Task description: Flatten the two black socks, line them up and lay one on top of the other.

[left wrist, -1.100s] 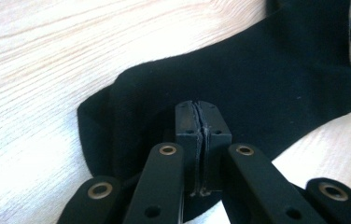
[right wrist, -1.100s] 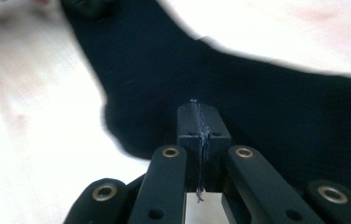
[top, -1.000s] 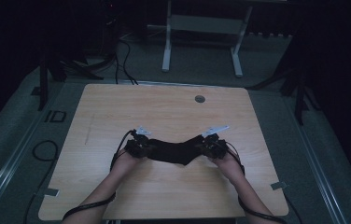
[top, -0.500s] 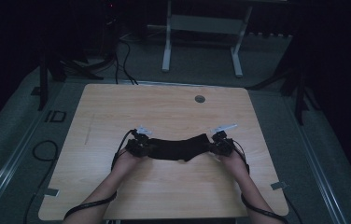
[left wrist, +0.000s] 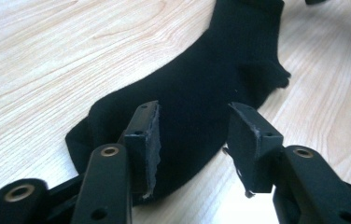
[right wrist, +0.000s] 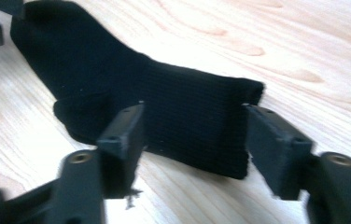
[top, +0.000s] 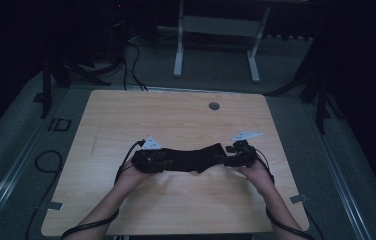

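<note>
The sock (top: 191, 159) lies flat on the tabletop (top: 176, 120), lengthwise from left to right, nearer the front edge than the back. The left gripper (top: 148, 159) sits at its left end, the right gripper (top: 236, 155) at its right end. A round grommet (top: 214, 106) lies behind the sock, near the back edge.

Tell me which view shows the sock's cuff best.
The right gripper view: the sock lies close, its ribbed cuff between the open jaws. The left gripper view shows the toe end near and the cuff far off at the top edge. The high view shows it small and dark.
</note>
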